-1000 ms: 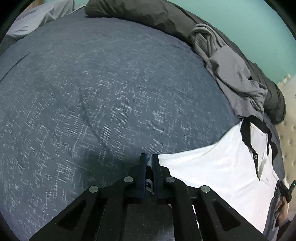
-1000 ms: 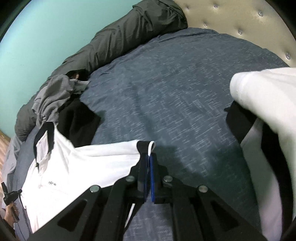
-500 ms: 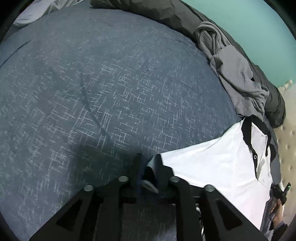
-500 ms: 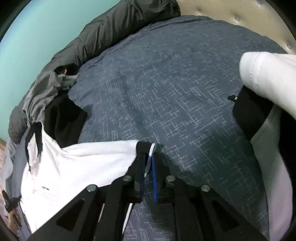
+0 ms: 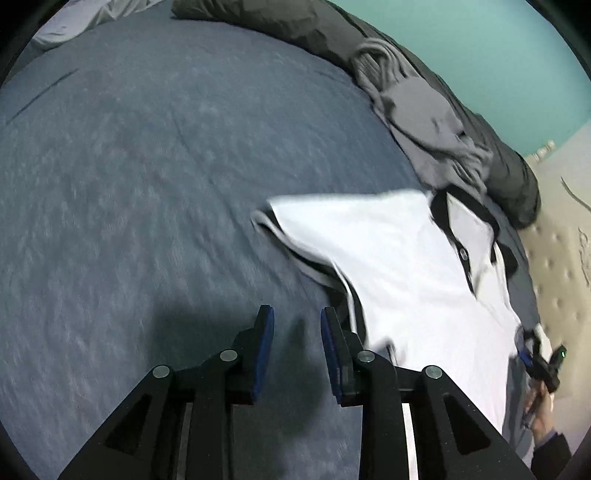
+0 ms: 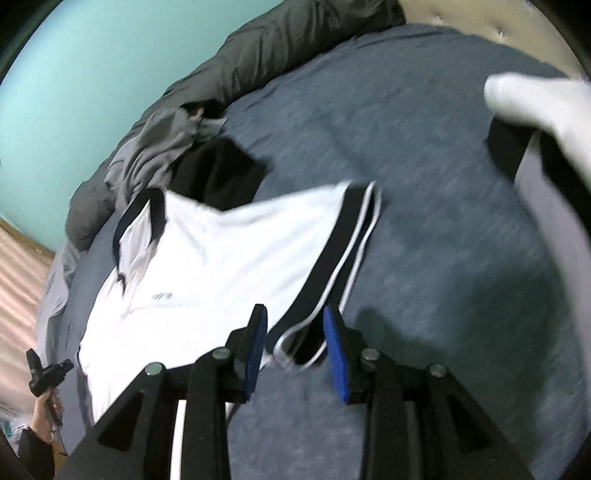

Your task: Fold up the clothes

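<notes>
One white polo shirt (image 5: 399, 258) with black trim lies spread on the blue-grey bed (image 5: 147, 184), beside one crumpled grey garment (image 5: 424, 118) and one black garment (image 6: 218, 166) near the dark rolled duvet (image 5: 295, 26); a second white and black garment (image 6: 546, 122) sits at the right edge of the right wrist view. Two grippers are opening: the left gripper (image 5: 297, 317) stands with only bed between its jaws, the shirt's sleeve just to its right. The right gripper (image 6: 295, 317) has the striped sleeve cuff (image 6: 332, 266) lying loosely between its parted jaws, unpinched.
</notes>
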Available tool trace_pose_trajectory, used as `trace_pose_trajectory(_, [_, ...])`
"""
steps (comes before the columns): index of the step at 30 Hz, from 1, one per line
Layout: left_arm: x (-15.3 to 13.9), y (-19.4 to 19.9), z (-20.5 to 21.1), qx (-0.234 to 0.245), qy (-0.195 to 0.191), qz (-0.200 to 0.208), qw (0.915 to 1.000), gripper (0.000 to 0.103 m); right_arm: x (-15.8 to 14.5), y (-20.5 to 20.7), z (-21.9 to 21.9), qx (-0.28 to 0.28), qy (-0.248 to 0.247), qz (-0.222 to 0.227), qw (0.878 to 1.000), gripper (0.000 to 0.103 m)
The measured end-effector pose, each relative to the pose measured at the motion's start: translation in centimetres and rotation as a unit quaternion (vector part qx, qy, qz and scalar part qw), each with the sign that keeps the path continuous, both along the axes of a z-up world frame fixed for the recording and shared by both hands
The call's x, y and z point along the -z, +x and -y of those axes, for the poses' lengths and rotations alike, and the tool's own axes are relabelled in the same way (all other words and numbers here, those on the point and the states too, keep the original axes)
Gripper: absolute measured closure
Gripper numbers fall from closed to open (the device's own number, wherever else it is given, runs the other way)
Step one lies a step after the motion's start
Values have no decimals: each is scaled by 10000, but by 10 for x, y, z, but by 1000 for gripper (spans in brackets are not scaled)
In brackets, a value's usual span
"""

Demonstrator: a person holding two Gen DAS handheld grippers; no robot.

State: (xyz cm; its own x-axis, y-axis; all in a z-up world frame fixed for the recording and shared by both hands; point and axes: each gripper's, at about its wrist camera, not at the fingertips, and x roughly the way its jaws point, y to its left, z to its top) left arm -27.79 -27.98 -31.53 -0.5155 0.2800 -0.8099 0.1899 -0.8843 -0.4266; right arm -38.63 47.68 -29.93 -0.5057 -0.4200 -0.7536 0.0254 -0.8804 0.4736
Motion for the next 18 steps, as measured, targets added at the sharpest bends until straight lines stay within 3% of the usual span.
trace_pose_trajectory(4, [-1,26,-24,228,94,35,9997,74,7,1,11,-153,18,16,9999,72])
trace_pose_trajectory(5, [-2,31,-28,283,104,43,9995,74,8,2,14,-191,23,20,9998,75])
trace_pose_trajectory(6, [-3,36,-33,326,105,49,9994,74,10,1,17,-224,42,27,9997,89])
trace_pose_trajectory(9, [-6,51,-41,458,124,96,9988,74,16,4,15,-130,175,75,9997,100])
trace_pose_trajectory(14, [-8,73,-48,593,106,202,9980,74,14,11,7,74,246,135,9996,99])
trace_pose_trajectory(17, [-11,88,-54,686,109,244,9973,74,3,23,3,169,344,124,9992,95])
trace_pose_trajectory(18, [-13,94,-56,725,121,243,9970,74,-3,29,3,180,373,109,9991,87])
